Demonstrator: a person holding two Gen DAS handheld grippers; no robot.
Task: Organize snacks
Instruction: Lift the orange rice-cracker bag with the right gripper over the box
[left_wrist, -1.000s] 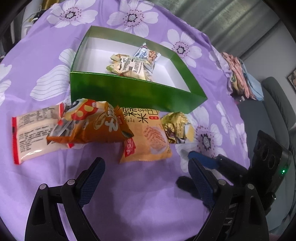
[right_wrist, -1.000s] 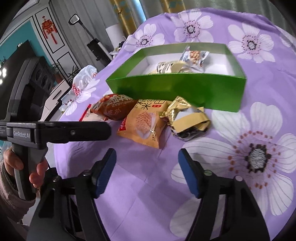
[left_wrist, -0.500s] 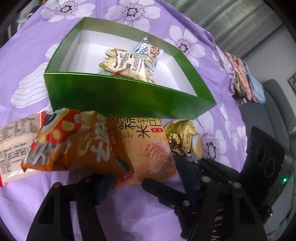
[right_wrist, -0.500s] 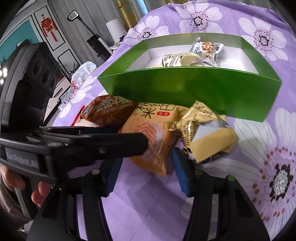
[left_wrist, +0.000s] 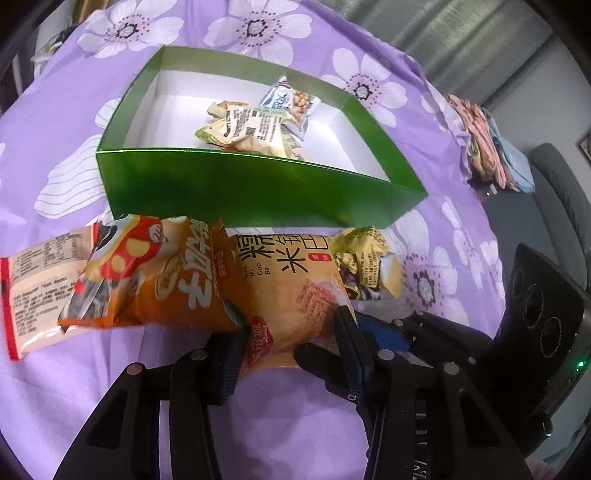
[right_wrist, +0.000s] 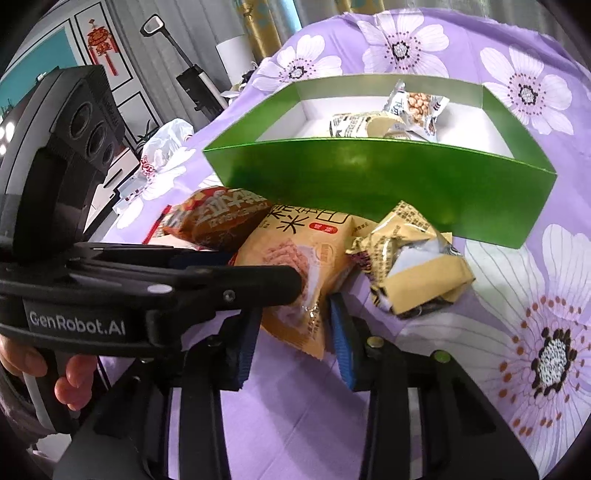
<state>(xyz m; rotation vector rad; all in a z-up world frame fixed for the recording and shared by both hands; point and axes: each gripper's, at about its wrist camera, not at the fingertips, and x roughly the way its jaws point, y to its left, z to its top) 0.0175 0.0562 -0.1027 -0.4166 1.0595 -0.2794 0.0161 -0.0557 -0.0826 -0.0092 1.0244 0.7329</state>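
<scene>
A green box (left_wrist: 240, 195) (right_wrist: 369, 177) stands on the purple flowered cloth with a few snack packs (left_wrist: 251, 125) inside. In front of it lie a white-and-red pack (left_wrist: 33, 288), an orange chip bag (left_wrist: 166, 280) (right_wrist: 218, 218), a yellow rice-cracker pack (left_wrist: 291, 280) (right_wrist: 295, 251) and a crumpled gold pack (left_wrist: 369, 258) (right_wrist: 413, 266). My left gripper (left_wrist: 290, 341) is closing, and its pads touch the yellow pack's near edge. My right gripper (right_wrist: 293, 339) is closing around the same pack's corner, with thin gaps at the pads. The left gripper's body crosses the right wrist view.
A hand (right_wrist: 74, 376) holds the left gripper's handle. A pile of folded cloths (left_wrist: 484, 144) lies at the table's far right edge, with a grey chair (left_wrist: 561, 206) beyond. A white plastic bag (right_wrist: 162, 147) sits at the far left.
Both grippers have come forward to the yellow rice-cracker pack. Their jaws have narrowed from wide open to close around it. The snacks have not shifted.
</scene>
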